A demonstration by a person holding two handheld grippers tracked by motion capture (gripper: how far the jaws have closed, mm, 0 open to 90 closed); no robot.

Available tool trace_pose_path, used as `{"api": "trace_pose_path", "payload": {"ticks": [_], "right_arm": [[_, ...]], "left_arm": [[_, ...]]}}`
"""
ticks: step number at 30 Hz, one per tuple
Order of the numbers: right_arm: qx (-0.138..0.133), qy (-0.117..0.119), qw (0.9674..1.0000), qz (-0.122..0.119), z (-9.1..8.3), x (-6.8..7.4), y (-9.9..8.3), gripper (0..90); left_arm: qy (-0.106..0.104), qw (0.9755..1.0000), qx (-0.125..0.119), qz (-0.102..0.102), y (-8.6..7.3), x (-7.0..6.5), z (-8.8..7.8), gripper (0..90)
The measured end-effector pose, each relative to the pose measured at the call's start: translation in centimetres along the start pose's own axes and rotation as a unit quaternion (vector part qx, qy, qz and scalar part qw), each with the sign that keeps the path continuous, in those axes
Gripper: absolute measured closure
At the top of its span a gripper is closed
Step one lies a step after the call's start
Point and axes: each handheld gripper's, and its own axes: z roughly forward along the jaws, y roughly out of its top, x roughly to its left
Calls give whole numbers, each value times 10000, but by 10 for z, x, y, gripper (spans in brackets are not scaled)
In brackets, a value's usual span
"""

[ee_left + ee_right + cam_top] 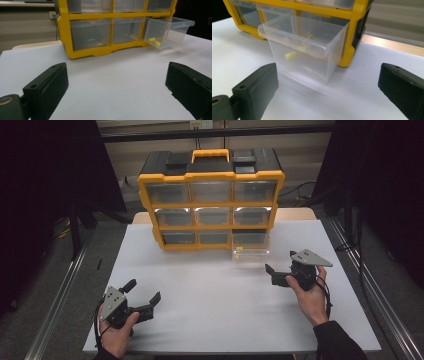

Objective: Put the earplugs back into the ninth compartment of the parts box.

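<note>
A yellow and black drawer cabinet (214, 204) with clear drawers stands at the back of the white table (215, 315). Its bottom right drawer (250, 246) is pulled out, and small yellow pieces (154, 41) lie inside it. My right gripper (273, 274) is open, a short way in front and to the right of that drawer, with nothing between its jaws. In the right gripper view the drawer (307, 50) sits just beyond the jaws, with a yellow piece (290, 55) in it. My left gripper (144, 291) rests open near the front left of the table, far from the cabinet (65, 37).
Bare white tabletop lies between both grippers and the cabinet. A wooden board edge (392, 45) shows behind the table. Dark curtains hang on both sides, and metal rails (60, 295) run along the floor beside the table.
</note>
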Motion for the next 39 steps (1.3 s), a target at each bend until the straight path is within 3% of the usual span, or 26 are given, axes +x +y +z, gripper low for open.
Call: {"api": "trace_pose_path", "payload": {"ticks": [12,17,19,23,29,39], "right_arm": [[-163,-127,9997,126,-26,-4,-19,27],[-295,-191,9992,214,-40,-2,-20,24],[-260,-249,9993,120,-45,-3,-22,19],[-285,-278,9990,224,-53,-5,-30,19],[-372,-342,9985,199,-66,-3,-36,15],[-335,-372,9986,145,-65,-2,-38,15]], "left_arm": [[-82,10000,-30,9,-1,0,-3,39],[-19,10000,-37,-49,-2,2,-6,41],[3,10000,-63,-74,-2,2,-6,42],[-21,10000,-55,-9,-1,1,-6,41],[28,10000,-64,-6,0,0,-7,41],[34,10000,-56,-32,-1,0,-6,42]]}}
